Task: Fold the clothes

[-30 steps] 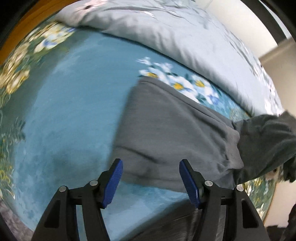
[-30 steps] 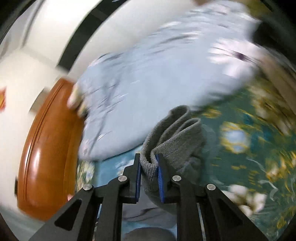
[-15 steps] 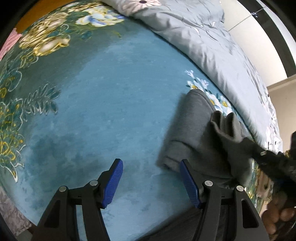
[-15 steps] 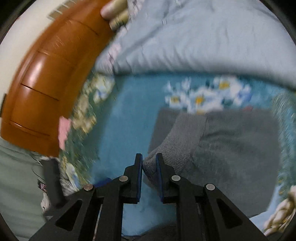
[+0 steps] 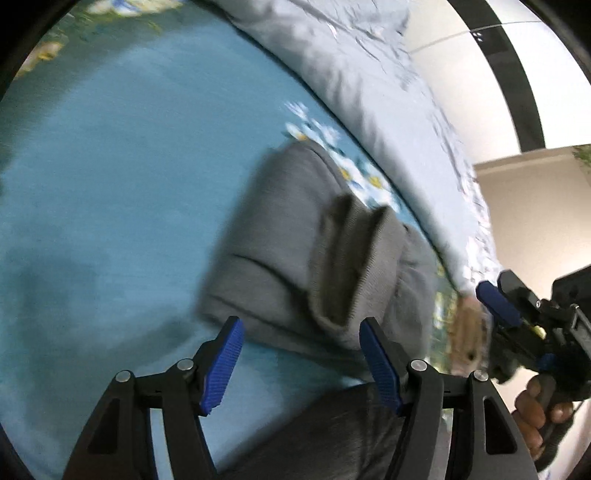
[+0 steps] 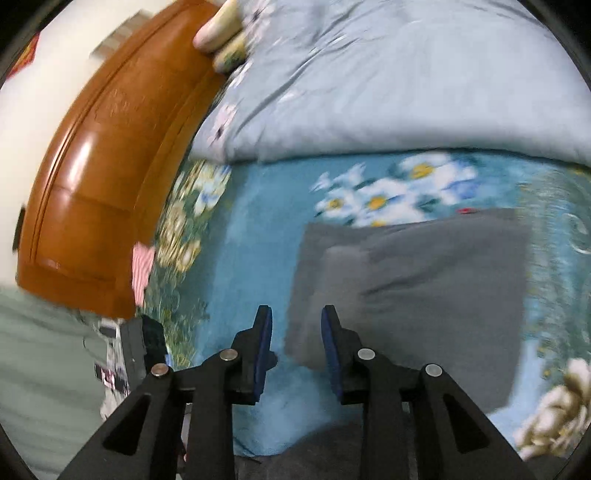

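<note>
A grey knit garment lies folded into a rough rectangle on the blue floral bedspread. In the left wrist view it has a ribbed cuff or sleeve end folded on top. My left gripper is open and empty, just in front of the garment's near edge. My right gripper is open and empty, over the garment's near left corner. It also shows in the left wrist view, held in a hand at the right.
A pale blue duvet is bunched along the far side of the bed. A wooden headboard stands at the left, with pillows against it. More dark grey fabric lies at the near edge under the grippers.
My right gripper has let go of the grey cuff, opened and drawn back; the cuff now lies on the folded garment. The left gripper has shifted back toward the garment.
</note>
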The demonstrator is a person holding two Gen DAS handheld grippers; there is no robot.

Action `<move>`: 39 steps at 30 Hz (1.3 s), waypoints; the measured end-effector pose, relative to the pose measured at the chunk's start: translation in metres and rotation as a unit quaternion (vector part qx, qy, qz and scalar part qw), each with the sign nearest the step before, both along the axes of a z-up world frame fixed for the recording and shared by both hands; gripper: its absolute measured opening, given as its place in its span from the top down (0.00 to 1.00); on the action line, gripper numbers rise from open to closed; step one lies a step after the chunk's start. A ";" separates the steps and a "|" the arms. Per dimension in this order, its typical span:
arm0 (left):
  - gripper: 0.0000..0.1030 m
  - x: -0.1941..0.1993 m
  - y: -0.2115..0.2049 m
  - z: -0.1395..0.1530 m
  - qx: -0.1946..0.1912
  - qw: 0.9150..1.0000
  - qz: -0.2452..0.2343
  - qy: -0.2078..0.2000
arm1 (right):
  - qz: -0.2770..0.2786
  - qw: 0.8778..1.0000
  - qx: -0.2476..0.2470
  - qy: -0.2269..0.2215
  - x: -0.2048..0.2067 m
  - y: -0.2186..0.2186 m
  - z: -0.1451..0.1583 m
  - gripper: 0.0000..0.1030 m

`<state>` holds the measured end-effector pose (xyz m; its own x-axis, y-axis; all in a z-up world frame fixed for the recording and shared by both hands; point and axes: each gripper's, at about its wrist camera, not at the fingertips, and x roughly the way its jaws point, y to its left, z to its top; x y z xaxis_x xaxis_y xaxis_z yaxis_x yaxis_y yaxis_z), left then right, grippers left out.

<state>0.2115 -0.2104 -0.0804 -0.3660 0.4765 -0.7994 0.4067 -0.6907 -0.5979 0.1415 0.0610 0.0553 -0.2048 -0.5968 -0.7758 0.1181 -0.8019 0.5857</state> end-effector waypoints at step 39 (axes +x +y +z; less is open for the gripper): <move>0.90 0.002 -0.024 0.033 -0.115 0.988 0.027 0.105 | -0.205 0.974 -0.045 -0.082 0.070 0.179 -0.050 0.69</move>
